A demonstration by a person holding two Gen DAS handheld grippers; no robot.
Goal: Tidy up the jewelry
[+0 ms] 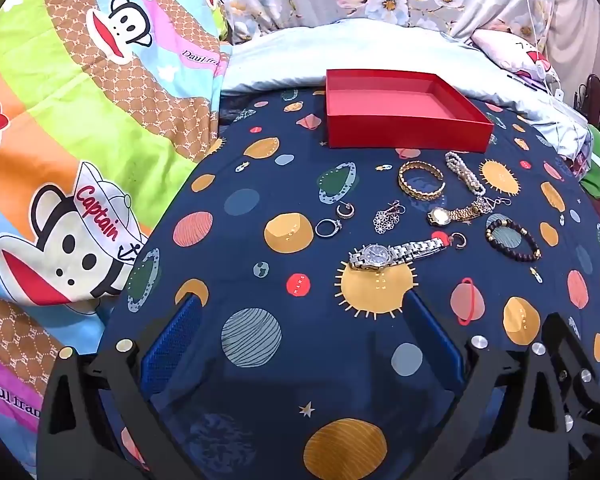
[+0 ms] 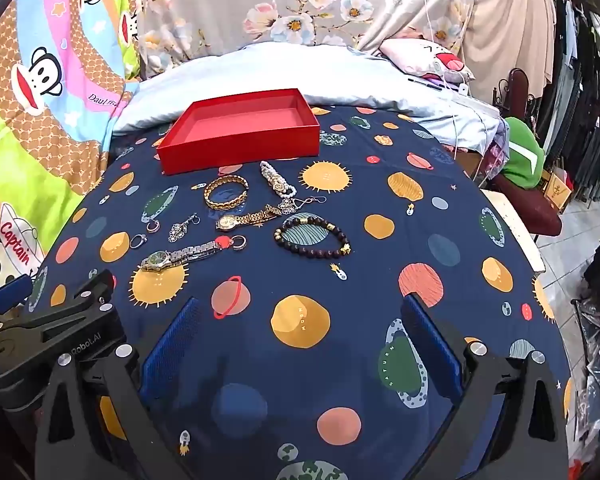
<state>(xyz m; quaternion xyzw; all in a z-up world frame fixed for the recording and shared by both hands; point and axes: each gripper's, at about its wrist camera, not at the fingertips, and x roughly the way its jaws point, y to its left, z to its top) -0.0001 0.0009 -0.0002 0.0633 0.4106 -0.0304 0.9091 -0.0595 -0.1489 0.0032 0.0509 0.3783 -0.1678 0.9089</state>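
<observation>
An empty red box (image 1: pixel 400 128) (image 2: pixel 240 148) stands at the far side of the navy planet-print cloth (image 1: pixel 300 380). In front of it lie a gold bracelet (image 1: pixel 421 180) (image 2: pixel 225 192), a pearl bracelet (image 1: pixel 465 172) (image 2: pixel 277 178), a gold watch (image 1: pixel 456 213) (image 2: pixel 244 218), a silver watch (image 1: pixel 392 254) (image 2: pixel 180 256), a dark bead bracelet (image 1: pixel 513 239) (image 2: pixel 312 236), rings (image 1: pixel 328 227) and earrings (image 1: pixel 388 216). My left gripper (image 1: pixel 300 312) is open and empty, short of the silver watch. My right gripper (image 2: pixel 300 312) is open and empty, nearer than the bead bracelet.
A cartoon monkey quilt (image 1: pixel 80 120) lies to the left. A pale blue pillow (image 1: pixel 340 52) and floral cushions (image 2: pixel 280 0) sit behind the box. Clothes racks (image 2: pixel 580 80) and a green item (image 2: pixel 524 152) stand at the right. The left gripper's body (image 2: pixel 60 320) shows at lower left in the right wrist view.
</observation>
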